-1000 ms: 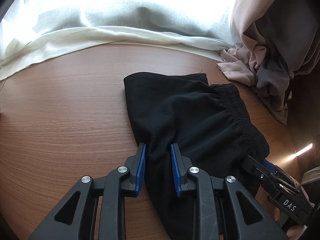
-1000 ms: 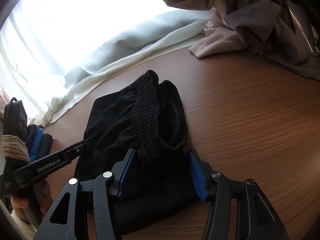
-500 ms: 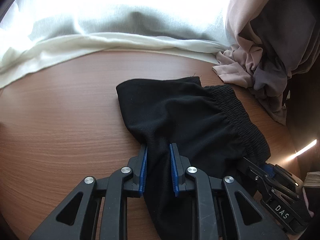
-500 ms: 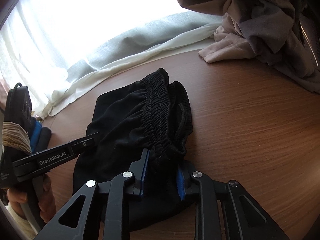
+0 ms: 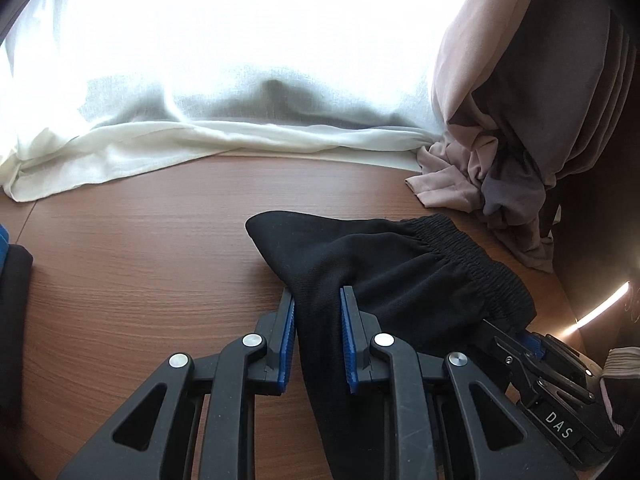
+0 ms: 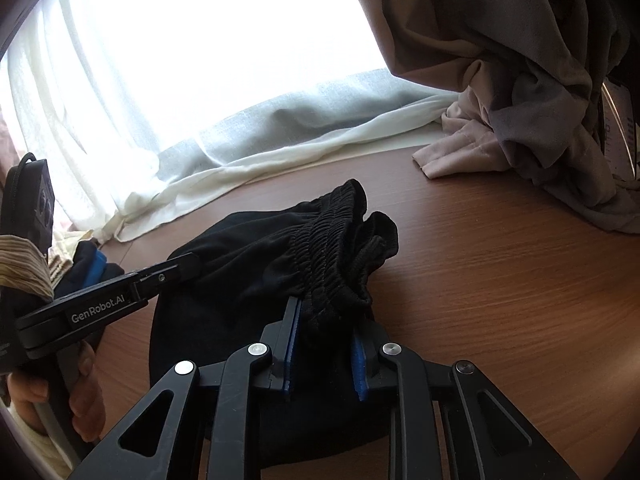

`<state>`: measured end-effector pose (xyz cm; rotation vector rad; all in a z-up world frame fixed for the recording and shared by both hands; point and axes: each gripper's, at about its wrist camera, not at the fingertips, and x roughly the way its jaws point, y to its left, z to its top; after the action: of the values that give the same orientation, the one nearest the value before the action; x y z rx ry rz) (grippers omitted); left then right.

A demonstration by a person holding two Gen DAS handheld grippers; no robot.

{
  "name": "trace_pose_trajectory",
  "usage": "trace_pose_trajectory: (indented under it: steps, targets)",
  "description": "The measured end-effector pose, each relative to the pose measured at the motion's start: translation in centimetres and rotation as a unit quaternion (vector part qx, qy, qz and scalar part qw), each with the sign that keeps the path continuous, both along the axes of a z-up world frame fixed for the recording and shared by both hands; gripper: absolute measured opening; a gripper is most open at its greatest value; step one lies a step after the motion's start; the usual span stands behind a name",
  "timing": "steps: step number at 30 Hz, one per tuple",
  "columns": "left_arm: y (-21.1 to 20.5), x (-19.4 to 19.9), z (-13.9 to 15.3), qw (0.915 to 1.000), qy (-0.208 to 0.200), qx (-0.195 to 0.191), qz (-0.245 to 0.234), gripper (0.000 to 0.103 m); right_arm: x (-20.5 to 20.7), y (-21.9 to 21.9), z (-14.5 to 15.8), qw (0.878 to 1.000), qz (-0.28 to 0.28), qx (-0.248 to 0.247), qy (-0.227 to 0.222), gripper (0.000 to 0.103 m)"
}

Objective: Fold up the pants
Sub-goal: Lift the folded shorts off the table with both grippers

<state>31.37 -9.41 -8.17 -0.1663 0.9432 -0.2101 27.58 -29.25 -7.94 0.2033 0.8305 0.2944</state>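
Folded black pants (image 5: pixel 384 272) with an elastic waistband lie on a brown wooden table (image 5: pixel 140 264). My left gripper (image 5: pixel 318 312) is shut on the pants' left folded edge, cloth bunched between its blue pads. My right gripper (image 6: pixel 326 320) is shut on the waistband end of the pants (image 6: pixel 256 264), which is raised a little off the table. The right gripper also shows at the lower right of the left wrist view (image 5: pixel 532 344). The left gripper shows at the left of the right wrist view (image 6: pixel 188 266).
White curtain cloth (image 5: pixel 200 140) lies along the table's far edge. A heap of beige and grey clothes (image 5: pixel 500 184) sits at the far right corner. Dark and blue cloth (image 5: pixel 12 280) lies at the far left. The table's right edge (image 5: pixel 560 292) is near the pants.
Both grippers have closed on the pants, the right one from wide open. The pants have bunched up and lifted slightly, and both views have pulled back and tilted up.
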Motion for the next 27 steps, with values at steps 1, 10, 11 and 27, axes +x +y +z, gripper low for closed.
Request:
trace_pose_trajectory:
  steps: [1, 10, 11, 27]
  targets:
    - [0.0, -0.2, 0.3, 1.0000, -0.003, 0.000, 0.000, 0.021, -0.2, 0.1, 0.4, 1.000, 0.002, -0.001, -0.006, 0.023]
    - [0.5, -2.6, 3.8, 0.9994, -0.028, 0.014, 0.016, 0.021, -1.3, 0.7, 3.5, 0.999, 0.033, 0.011, -0.036, 0.023]
    - [0.6, -3.1, 4.3, 0.9991, -0.033, 0.017, 0.022, 0.021, -1.5, 0.8, 3.9, 0.998, 0.039, 0.013, -0.039, 0.023]
    - [4.4, -10.3, 9.5, 0.9905, -0.084, 0.050, 0.096, 0.021, -4.3, 3.6, 8.2, 0.985, 0.145, 0.052, -0.082, 0.023]
